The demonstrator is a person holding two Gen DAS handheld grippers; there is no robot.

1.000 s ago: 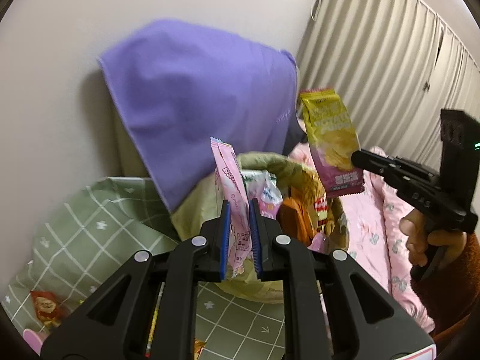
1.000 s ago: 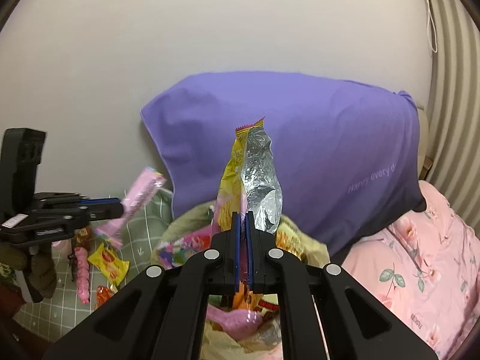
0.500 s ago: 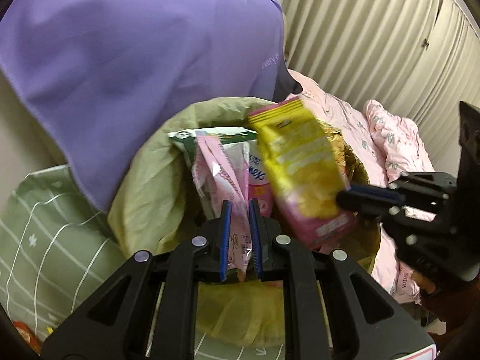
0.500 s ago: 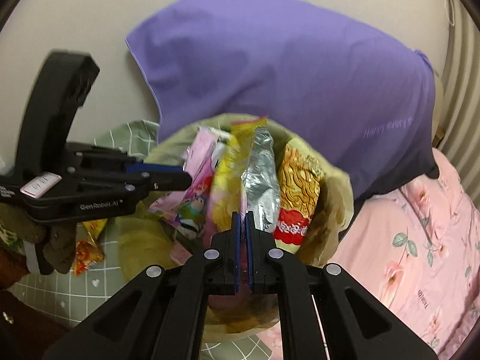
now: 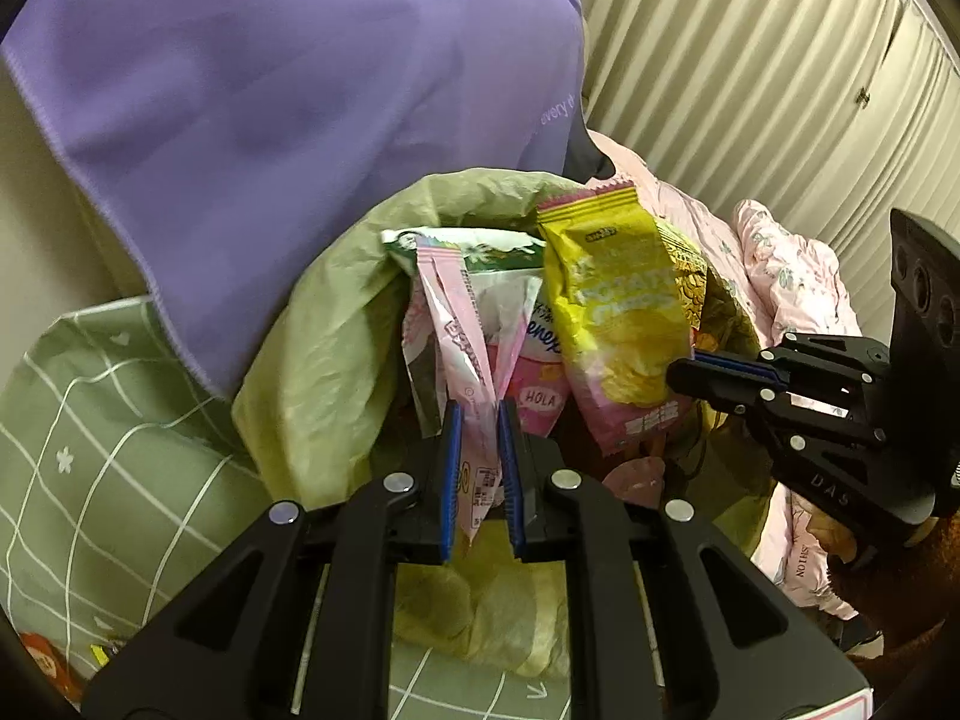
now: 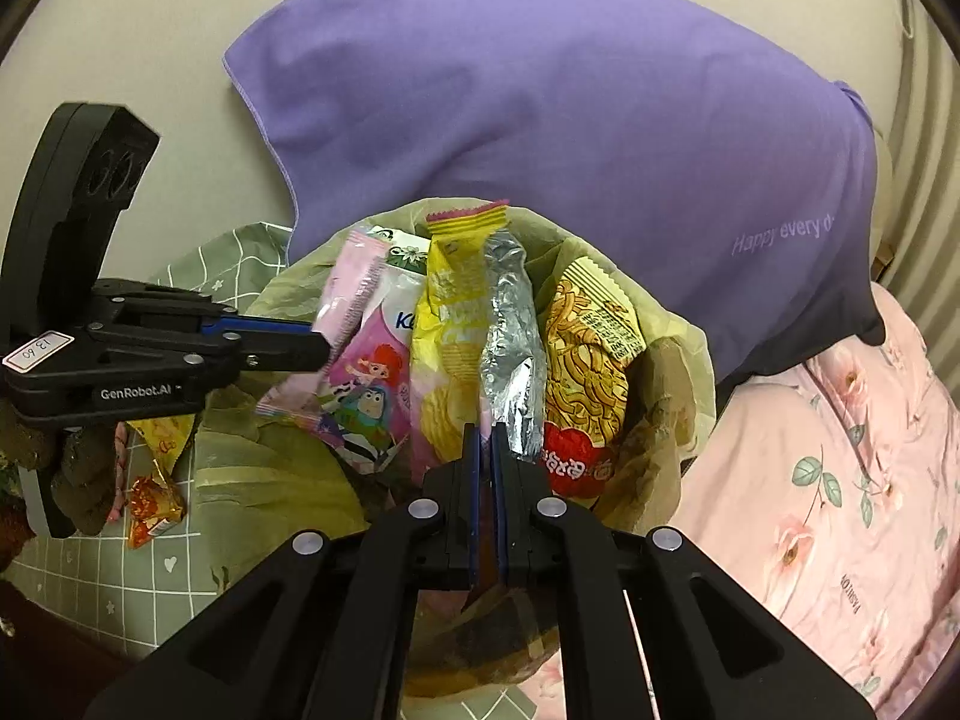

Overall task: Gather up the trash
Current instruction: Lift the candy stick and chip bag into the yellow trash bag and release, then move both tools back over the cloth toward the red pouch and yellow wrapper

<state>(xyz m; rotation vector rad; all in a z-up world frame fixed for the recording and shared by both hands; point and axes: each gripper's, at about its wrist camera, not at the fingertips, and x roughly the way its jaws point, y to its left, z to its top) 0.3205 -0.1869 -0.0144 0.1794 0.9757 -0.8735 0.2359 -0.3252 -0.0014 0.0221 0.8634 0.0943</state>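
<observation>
We see two black two-finger grippers with blue pads, each held in a person's hand, both tilted downward over one bag.

Nearest us in the left wrist view, the left gripper (image 5: pixel 480 414) is pinching one slim pink snack sachet (image 5: pixel 459 324), which stands up from the blue pads over the bag's mouth. In the right wrist view, the right gripper (image 6: pixel 485 438) is pressed together on the lower edge of one yellow potato chip packet with a silver foil inside (image 6: pixel 474 324), which also stands upright in the bag's opening. From the left view, that gripper reaches in from the right side, nearly level, with the yellow packet at its tip. From the right view, the left gripper comes in from the left, and a hand in a dark glove (image 6: pixel 78 468) grips its handle.

Just beyond the gripper tips sits one crinkled pale green plastic trash bag (image 5: pixel 324 360), open and resting on the bed. Inside it we count three more wrappers: one pink cartoon-printed packet (image 6: pixel 366 396), one white and green packet (image 5: pixel 474 246) and one orange noodle packet (image 6: pixel 585 360).

To the left, on a green checked sheet (image 5: pixel 90 420), lie two small loose wrappers, one yellow (image 6: pixel 162 429) and one orange foil (image 6: pixel 153 504).

Behind the bag lean one large purple pillow (image 6: pixel 540 120), then one pink floral quilt (image 6: pixel 840 468), then beige pleated curtains (image 5: pixel 750 72).
</observation>
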